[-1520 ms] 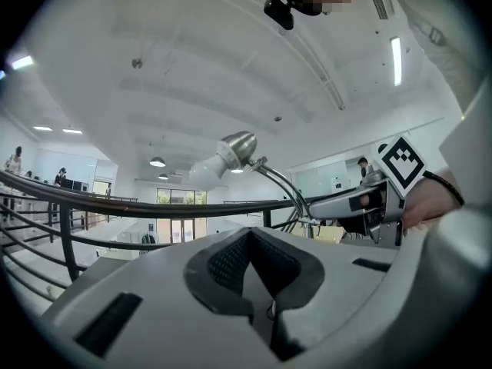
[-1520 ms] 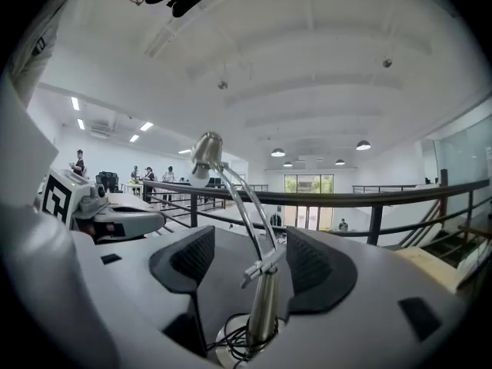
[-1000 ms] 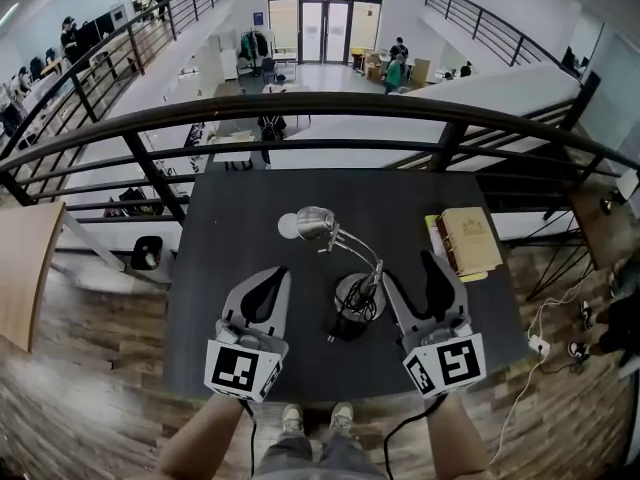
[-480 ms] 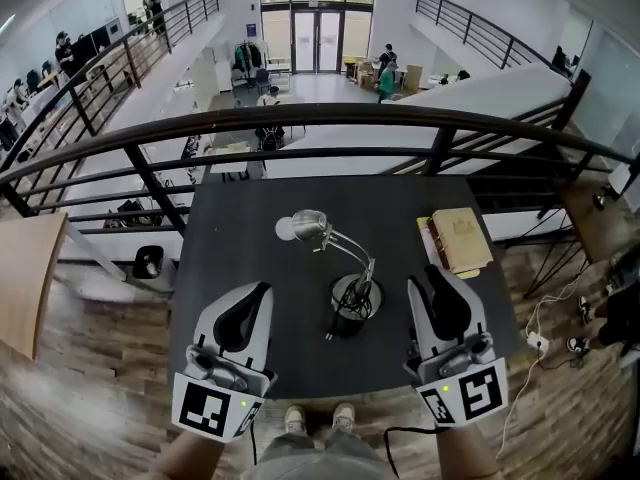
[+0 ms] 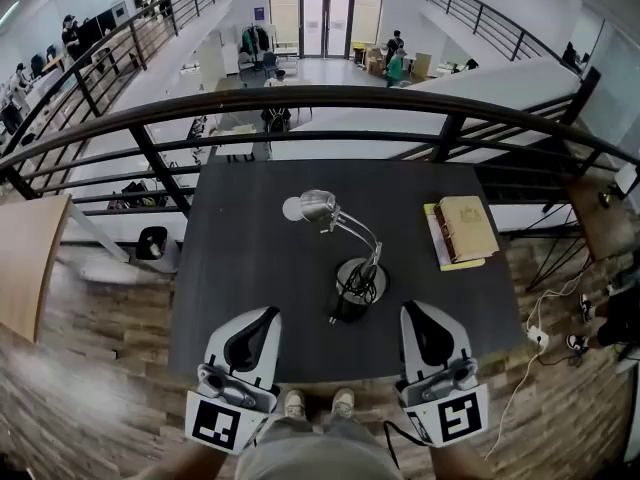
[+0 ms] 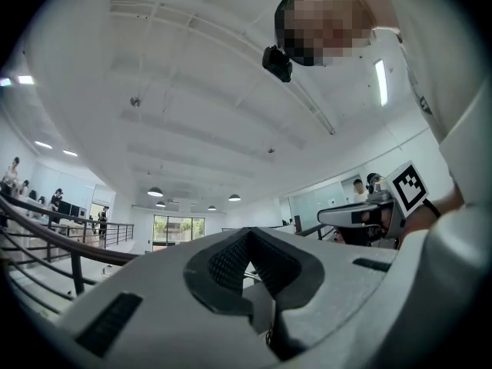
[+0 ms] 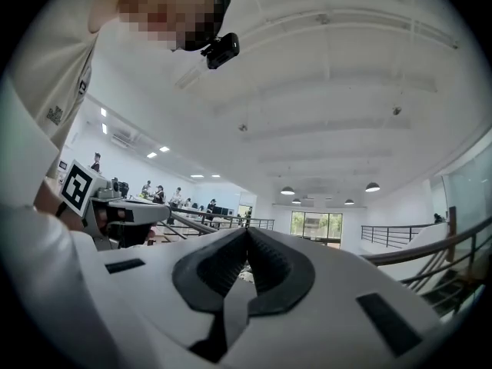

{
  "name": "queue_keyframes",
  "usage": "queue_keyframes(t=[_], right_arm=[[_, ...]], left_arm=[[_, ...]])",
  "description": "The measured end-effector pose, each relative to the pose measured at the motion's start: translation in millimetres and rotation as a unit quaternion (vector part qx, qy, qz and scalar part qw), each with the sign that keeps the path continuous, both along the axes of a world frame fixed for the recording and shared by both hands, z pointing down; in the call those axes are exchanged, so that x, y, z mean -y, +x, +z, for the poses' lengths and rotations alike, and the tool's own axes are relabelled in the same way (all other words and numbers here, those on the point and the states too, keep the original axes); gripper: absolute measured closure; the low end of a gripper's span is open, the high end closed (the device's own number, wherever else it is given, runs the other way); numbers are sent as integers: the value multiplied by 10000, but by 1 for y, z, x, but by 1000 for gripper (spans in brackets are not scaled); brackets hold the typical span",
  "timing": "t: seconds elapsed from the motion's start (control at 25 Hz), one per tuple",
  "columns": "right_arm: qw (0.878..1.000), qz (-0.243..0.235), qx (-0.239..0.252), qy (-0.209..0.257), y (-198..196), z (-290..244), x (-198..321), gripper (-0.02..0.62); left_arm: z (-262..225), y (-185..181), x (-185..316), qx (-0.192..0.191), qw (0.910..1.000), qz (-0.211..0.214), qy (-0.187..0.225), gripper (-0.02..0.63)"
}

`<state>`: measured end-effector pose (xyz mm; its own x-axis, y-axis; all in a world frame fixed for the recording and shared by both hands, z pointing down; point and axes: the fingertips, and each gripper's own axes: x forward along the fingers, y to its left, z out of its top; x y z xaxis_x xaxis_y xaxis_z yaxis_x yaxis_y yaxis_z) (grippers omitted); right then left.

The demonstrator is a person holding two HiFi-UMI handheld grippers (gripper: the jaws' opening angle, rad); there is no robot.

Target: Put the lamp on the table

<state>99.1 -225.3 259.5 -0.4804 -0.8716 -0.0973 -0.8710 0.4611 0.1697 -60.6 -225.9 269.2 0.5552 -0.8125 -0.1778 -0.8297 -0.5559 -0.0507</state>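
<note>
A silver gooseneck desk lamp (image 5: 358,280) stands upright on the dark table (image 5: 240,268). Its head (image 5: 318,206) leans to the far left, and its black cord and plug (image 5: 345,310) are bunched at the round base. Both grippers hang at the table's near edge, apart from the lamp. My left gripper (image 5: 262,315) is shut and holds nothing. My right gripper (image 5: 412,310) is also shut and holds nothing. In the left gripper view the left gripper (image 6: 247,241) tilts up at the ceiling with its tips together. The right gripper (image 7: 247,233) does the same in the right gripper view.
A tan book (image 5: 463,230) lies on a yellow folder at the table's right edge. A black metal railing (image 5: 300,98) runs just behind the table, with a drop to a lower floor beyond. Cables lie on the wooden floor (image 5: 530,368) to the right.
Both grippers drew back from the lamp's base to the table's near edge. The right gripper's jaws, open beside the base before, have closed. The lamp stays standing.
</note>
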Motion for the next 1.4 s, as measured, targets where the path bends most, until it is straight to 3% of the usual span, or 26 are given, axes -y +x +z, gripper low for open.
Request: queue_keyframes(t=[0.32, 1.4], right_arm=[[9990, -164, 344, -241, -14, 22, -17, 594], [9988, -209, 311, -300, -15, 21, -11, 597]], left_arm=[[26, 1, -10, 124, 9996, -64, -244, 603], [24, 10, -7, 140, 9995, 26, -292, 603]])
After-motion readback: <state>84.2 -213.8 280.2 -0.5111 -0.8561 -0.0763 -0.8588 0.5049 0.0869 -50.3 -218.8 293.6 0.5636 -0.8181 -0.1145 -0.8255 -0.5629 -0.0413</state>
